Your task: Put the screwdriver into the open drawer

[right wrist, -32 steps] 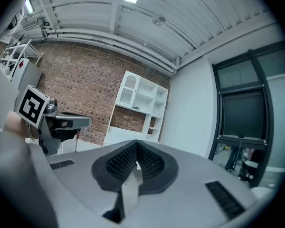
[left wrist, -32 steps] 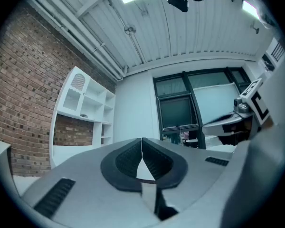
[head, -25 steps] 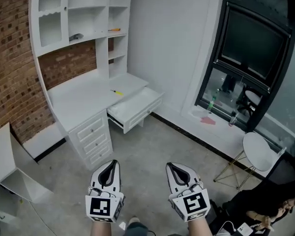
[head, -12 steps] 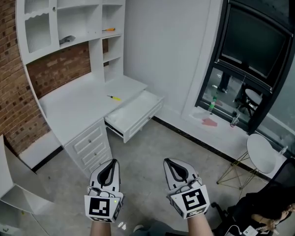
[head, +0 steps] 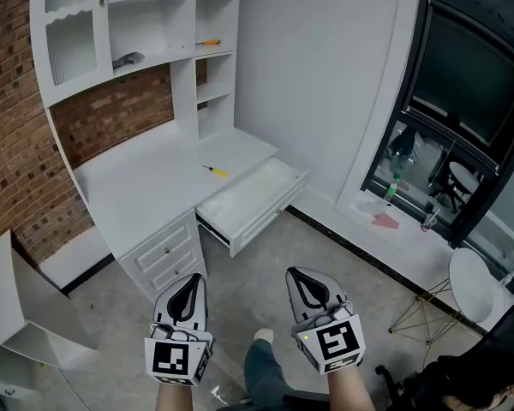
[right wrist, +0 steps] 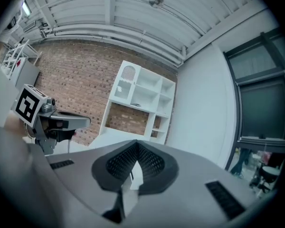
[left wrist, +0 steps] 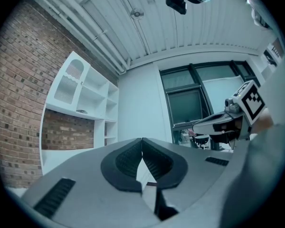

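The person is walking toward the table [head: 146, 187], which is drawing nearer in the head view than a second ago. The left hand-held gripper [head: 191, 285] and right hand-held gripper [head: 298, 279] are staying pressed together, carrying nothing. What looks like the yellow screwdriver [head: 214, 171] is lying on the table just beside the open drawer [head: 248, 204], so the pickup is still waiting.

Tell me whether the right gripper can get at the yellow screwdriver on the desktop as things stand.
Probably not yet. The right gripper, jaws shut, hangs well short of the desk. Nothing blocks the screwdriver, lying bare beside the open drawer.
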The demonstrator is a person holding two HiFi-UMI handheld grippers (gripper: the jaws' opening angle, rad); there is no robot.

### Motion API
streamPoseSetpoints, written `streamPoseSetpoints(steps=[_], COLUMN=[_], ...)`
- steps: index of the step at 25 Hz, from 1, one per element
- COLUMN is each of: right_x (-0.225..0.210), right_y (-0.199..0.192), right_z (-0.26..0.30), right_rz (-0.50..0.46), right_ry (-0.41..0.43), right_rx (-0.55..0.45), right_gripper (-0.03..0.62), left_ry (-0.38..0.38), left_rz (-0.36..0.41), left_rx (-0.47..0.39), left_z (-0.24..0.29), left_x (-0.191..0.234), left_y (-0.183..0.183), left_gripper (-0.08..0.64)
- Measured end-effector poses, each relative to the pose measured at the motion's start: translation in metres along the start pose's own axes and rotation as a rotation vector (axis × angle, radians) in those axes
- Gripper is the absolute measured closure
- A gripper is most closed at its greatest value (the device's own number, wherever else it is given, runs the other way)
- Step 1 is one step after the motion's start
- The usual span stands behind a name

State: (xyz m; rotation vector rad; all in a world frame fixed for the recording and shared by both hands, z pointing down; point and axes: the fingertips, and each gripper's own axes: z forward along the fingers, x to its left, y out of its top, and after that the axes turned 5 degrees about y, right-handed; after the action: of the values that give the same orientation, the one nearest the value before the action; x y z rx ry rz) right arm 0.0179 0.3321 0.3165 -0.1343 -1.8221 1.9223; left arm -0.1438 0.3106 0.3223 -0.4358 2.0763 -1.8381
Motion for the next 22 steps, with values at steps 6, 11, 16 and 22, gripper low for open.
streamPoseSetpoints(steps=[6,11,16,22], right_x=[-0.045,-0.097,-0.141,-0.177], right_y=[-0.005,-0.01,-0.023,-0.032], right_z=[0.085,0.159,0.233,0.302], right_rz=[-0.011,0.003,-0.001,0.103], right_ry=[0.056,0.089,0.134,0.218], right_rx=[-0.028,-0.03,-0.01,0.003], right_gripper=[0.581,0.581,0.581,0.581], left_ry=[0.056,0.078,0.104,0.178], left_rz=[0.015,0.008,0.022,0.026], left_rx=[0.012,0.036,0.053,0.072], left_z=[0.079,0.163,0.242,0.305], left_x=[0.032,0.049,0.07,0.094], left_y=[-0.017,-0.025,-0.039,-0.049], left_gripper=[0.546,0.546,0.546,0.546])
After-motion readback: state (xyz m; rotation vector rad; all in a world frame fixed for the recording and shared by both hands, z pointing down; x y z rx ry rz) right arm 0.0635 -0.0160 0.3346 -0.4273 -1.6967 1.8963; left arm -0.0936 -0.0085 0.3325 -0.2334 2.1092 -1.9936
